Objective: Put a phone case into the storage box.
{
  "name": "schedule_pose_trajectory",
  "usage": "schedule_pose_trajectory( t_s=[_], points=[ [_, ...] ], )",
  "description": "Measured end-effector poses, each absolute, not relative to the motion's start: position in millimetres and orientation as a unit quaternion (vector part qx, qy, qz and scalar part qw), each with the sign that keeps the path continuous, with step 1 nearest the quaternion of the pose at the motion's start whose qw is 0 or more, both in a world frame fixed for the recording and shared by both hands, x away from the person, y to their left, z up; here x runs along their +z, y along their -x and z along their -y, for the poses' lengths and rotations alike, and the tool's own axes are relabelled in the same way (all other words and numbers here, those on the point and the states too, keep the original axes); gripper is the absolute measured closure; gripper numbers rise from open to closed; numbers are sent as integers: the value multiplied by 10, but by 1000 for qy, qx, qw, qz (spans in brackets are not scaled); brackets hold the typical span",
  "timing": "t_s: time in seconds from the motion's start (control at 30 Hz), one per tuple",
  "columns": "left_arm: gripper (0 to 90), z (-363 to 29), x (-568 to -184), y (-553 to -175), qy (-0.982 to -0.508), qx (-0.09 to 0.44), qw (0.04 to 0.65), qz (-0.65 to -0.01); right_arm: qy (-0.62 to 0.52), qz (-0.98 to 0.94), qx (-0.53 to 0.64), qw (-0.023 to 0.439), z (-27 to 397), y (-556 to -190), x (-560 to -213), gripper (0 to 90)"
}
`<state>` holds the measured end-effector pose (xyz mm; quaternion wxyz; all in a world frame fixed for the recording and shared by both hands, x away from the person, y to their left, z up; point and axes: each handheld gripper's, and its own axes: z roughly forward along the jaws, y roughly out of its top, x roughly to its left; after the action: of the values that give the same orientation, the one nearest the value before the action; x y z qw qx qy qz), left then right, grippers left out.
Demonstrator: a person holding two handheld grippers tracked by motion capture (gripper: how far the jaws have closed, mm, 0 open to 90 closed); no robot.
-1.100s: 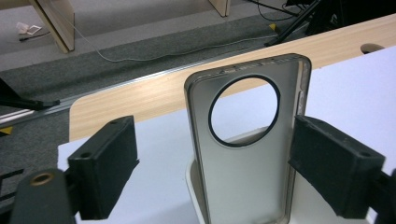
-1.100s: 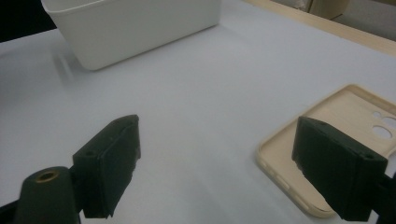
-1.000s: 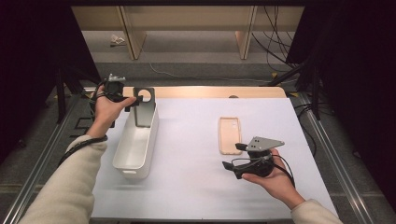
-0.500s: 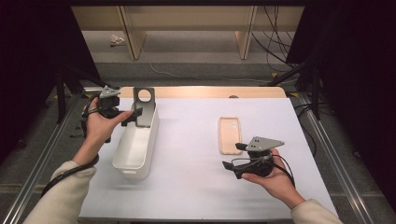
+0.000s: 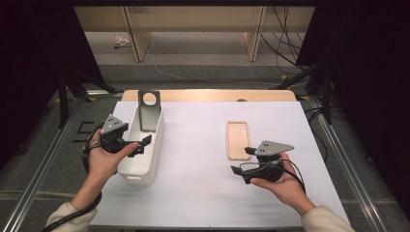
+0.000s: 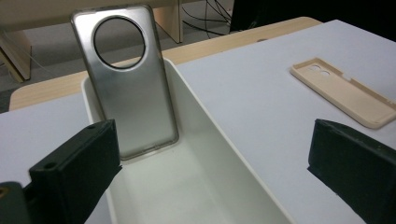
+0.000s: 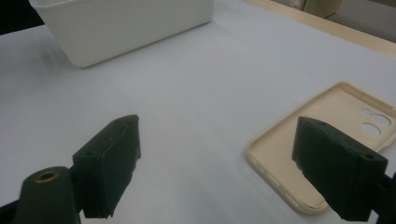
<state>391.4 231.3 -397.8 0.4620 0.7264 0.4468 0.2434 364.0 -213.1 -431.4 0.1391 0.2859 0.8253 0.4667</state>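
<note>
- The left gripper (image 5: 145,143) is over the near end of the white bin (image 5: 153,145), at the bin's left rim. Its jaws are spread wide and have just been opening. Nothing is between them.
- In front of the left gripper, at the far end of the bin, stands the grey phone case (image 6: 126,79). It leans up against the end wall and has a big round hole near its top. The gripper and this case are well apart.
- The right gripper (image 5: 241,162) is held in the right hand (image 5: 285,186), just above the white table (image 5: 193,159). Its jaws are spread wide too, with only bare table between them.
- The tan phone case (image 7: 327,140) lies flat on the table, hollow side up, just ahead of the right gripper's right jaw. It is near the jaw, but I cannot tell if they touch.
- The bin is well off to the left of the right gripper.
</note>
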Motion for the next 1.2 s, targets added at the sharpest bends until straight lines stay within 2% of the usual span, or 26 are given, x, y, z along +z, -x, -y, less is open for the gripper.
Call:
schedule_pose_trajectory(
  t_s=[0.23,0.67,1.2],
  points=[
    [34,-2302,-4027,-3744,-723,242,472,-443,-288,-823,469,141,2155,-3655,-4311,164],
    [34,-2120,-4146,-3384,-749,235,474,-399,-288,-823,469,142,2155,-3678,-4313,164],
    [32,-2092,-4183,-3337,-757,230,470,-392,-290,-820,471,147,2168,-3690,-4303,164]
  ],
)
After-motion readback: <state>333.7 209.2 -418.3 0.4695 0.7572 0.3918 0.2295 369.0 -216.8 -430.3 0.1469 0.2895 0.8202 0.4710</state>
